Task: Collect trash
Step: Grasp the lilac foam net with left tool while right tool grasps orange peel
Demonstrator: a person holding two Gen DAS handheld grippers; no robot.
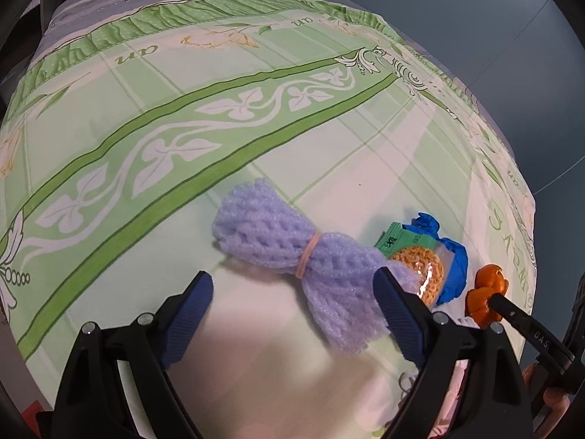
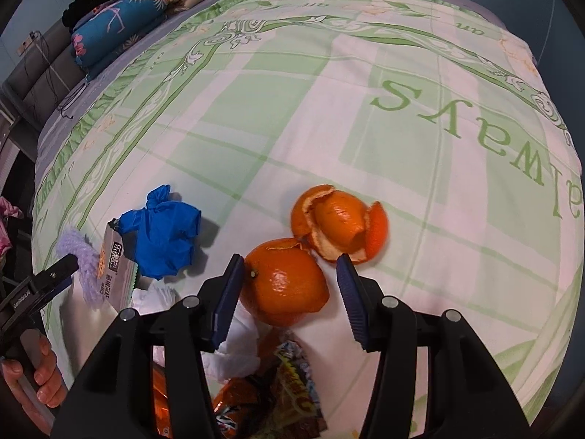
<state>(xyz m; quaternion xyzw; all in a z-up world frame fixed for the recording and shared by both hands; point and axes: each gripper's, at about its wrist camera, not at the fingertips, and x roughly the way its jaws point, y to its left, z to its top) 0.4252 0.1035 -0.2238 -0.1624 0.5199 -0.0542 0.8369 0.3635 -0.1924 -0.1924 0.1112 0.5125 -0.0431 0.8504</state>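
Right gripper (image 2: 289, 278): jaws apart, straddling orange peel (image 2: 287, 285) on bedsheet (image 2: 365, 109) | Left gripper (image 1: 292, 314): apart over purple foam net (image 1: 292, 256) | Risk: your curved, glossy peel may squirt sideways when squeezed.

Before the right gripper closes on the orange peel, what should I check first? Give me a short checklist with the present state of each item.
1. Right gripper open: ok, the jaws stand wide apart.
2. Near orange peel between the jaws: ok, it sits in the gap, closer to the left finger.
3. Second peel out of the grasp: cannot tell, it touches the near peel and lies close to the right fingertip.
4. Left gripper out of the way: ok, it is open over the purple foam net, off to the side.
5. Blue glove clear of the jaws: ok, it lies apart to the left.
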